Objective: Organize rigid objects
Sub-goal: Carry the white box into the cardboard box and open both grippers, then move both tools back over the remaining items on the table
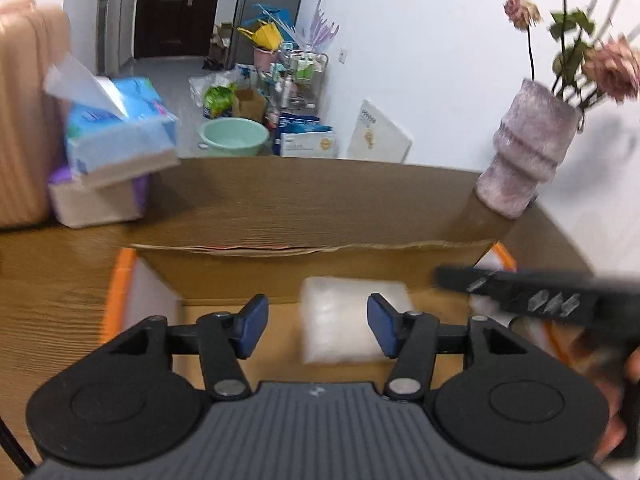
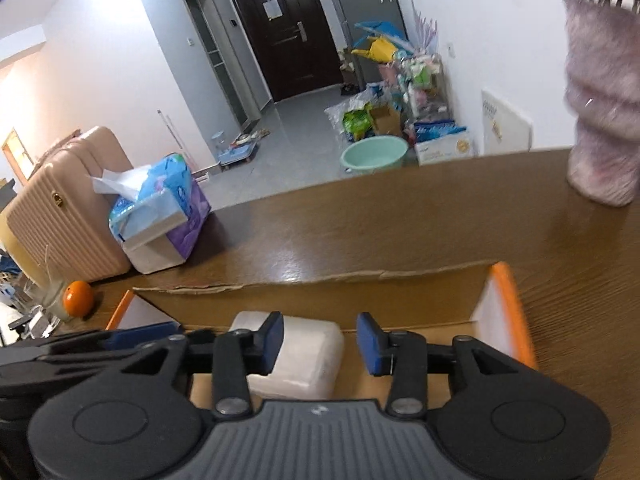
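Inside the open cardboard box (image 1: 304,216) on the wooden table (image 1: 56,280), lying flat on the box floor: a white block wrapped in clear film (image 1: 344,320), seen again in the right wrist view (image 2: 304,360). Above that block, the left gripper (image 1: 316,326), jaws spread wide, blue pads (image 1: 252,326) to either side of the block's near end, nothing pinched between them, no contact visible. Alongside, over the same box, the right gripper (image 2: 320,342), jaws likewise apart and empty, its left pad overlapping the block in the picture; whether touching, cannot tell. Box flaps folded outward, orange-edged white side panels (image 2: 508,312) showing at both ends.

At the table's far left corner, a stack of tissue packs (image 2: 160,216) with a sheet sticking up, just beside a pink suitcase (image 2: 64,208). Near the left edge, an orange round object (image 2: 78,298). At the far right corner, a ribbed pinkish vase (image 1: 528,148) with faded flowers. Beyond the table, on the floor, a mint-green basin (image 1: 234,136).
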